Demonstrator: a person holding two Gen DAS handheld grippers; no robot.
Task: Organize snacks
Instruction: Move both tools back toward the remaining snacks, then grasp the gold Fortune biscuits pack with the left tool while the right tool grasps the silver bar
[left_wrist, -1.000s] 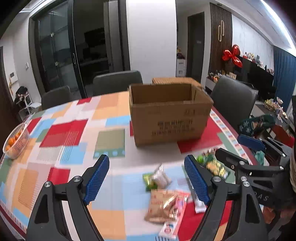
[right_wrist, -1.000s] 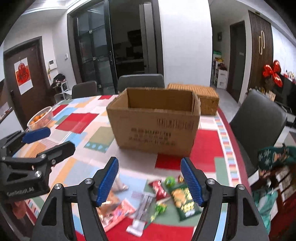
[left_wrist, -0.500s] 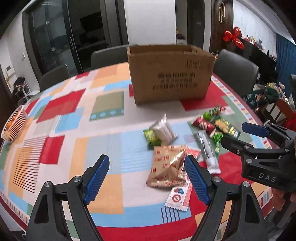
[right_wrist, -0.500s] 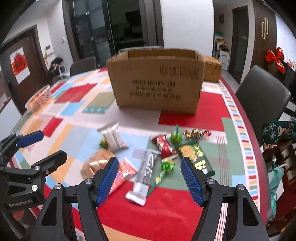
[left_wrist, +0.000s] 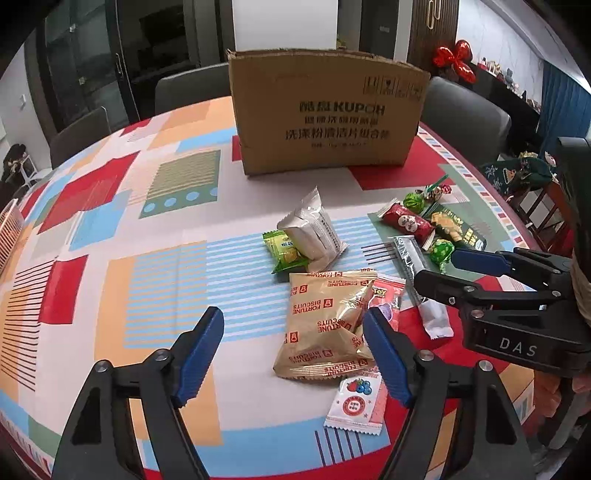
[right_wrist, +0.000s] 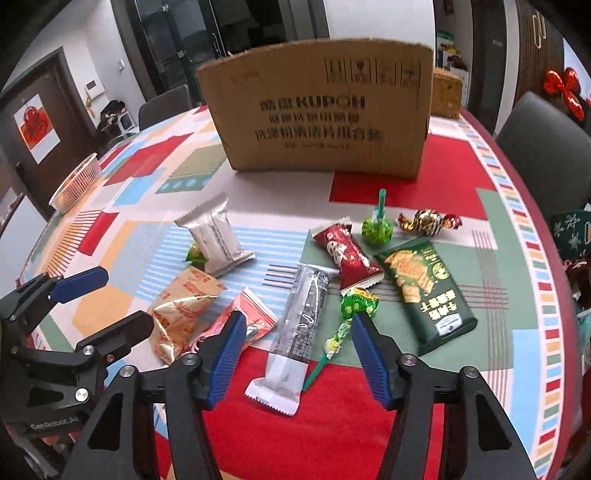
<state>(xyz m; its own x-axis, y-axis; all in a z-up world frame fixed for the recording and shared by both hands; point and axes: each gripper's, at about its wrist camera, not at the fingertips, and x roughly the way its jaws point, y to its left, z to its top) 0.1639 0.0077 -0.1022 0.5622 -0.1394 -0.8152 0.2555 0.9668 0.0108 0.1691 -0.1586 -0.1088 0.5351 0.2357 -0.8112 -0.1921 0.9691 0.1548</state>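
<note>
Snacks: they lie in a loose bunch on the table (left_wrist: 155, 258), in front of both sets of jaws and on the near side of the cardboard box (left_wrist: 325, 118).
Left gripper (left_wrist: 295, 354): its jaws are wide apart and hold nothing. The gold biscuit bag (left_wrist: 325, 325) lies between them, a bit past the tips.
Right gripper (right_wrist: 297, 356): its jaws are wide apart too, with nothing in them. The clear wrapped bar (right_wrist: 295, 332) and the green lollipop (right_wrist: 354, 306) lie between them.
Only in the right view: a gold and red wrapped candy (right_wrist: 428, 221) near the box, a round green candy on a stick (right_wrist: 376, 227), the whole dark green cracker pack (right_wrist: 428, 291), and a brown wicker basket (right_wrist: 447, 92) behind the box.
Only in the left view: the white packet with berries on it (left_wrist: 356, 400), just by the right-hand jaw of the left gripper.
In both views: the silver packet (left_wrist: 314, 232) lying on top of a small green packet (left_wrist: 284, 251), and the red wrapped bar (right_wrist: 345, 256).
In the way: the right gripper hides part of the snacks in the left view. The box wall hides what is inside the box.
Around: a white basket (right_wrist: 75, 181) sits far off to the left on the table. Grey chairs (left_wrist: 184, 88) stand behind it.
</note>
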